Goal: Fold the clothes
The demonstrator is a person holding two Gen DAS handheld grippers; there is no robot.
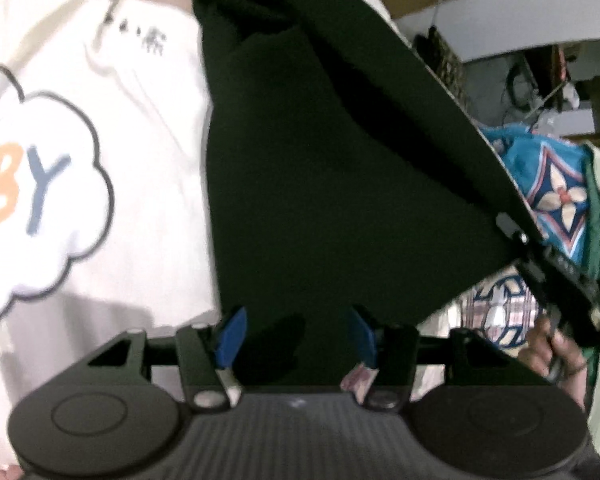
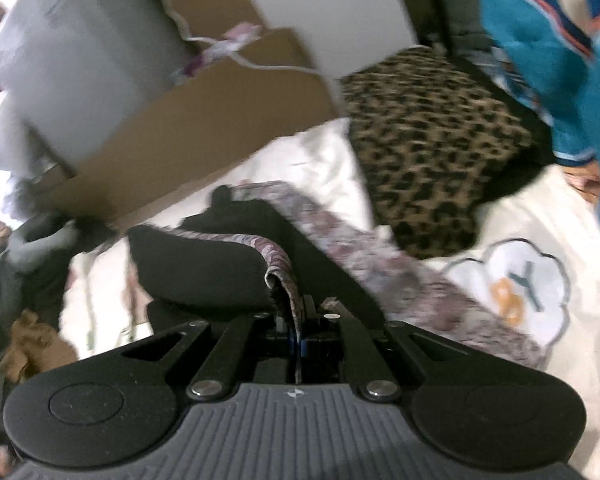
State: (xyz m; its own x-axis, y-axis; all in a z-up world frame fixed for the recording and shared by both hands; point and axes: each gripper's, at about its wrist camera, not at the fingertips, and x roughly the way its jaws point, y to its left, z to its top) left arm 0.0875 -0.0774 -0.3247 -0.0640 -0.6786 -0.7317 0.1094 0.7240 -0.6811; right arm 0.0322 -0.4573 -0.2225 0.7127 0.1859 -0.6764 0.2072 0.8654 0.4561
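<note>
**Kid:** What is the right gripper (image 2: pixel 298 344) doing?

**Helper:** Its fingers are pressed together, pinching the edge of a dark cloth (image 1: pixel 320 184). That edge has a flowery side (image 2: pixel 280 268) that curls over the fingers. In the left view you can see the same gripper (image 1: pixel 540 264) far off, holding a corner of the cloth up.

**Kid:** And the left gripper (image 1: pixel 298 336)?

**Helper:** Its blue fingers (image 1: pixel 232 336) are spread apart. The dark cloth hangs right in front of them, and a bit may dip between them, but they are not squeezing it.

**Kid:** Where is the cloth?

**Helper:** It is lifted up in the air and pulled tight from the right gripper's corner. Under it lies a white shirt (image 1: pixel 100 160) with a cloud picture (image 2: pixel 520 280). A leopard-spot cloth (image 2: pixel 432 148) and a teal patterned cloth (image 1: pixel 552 184) lie nearby. It all looks soft, like a bed, but I can't be sure.

**Kid:** So which step is this?

**Helper:** I think the cloth is being held up so it can be spread or folded over. I can't tell how many folds it has.

**Kid:** What comes next?

**Helper:** The left fingers probably need to close on another edge or corner. Then both grippers can hold the cloth even and lay it flat. The cloth is floppy, so they should hold tight.
</note>
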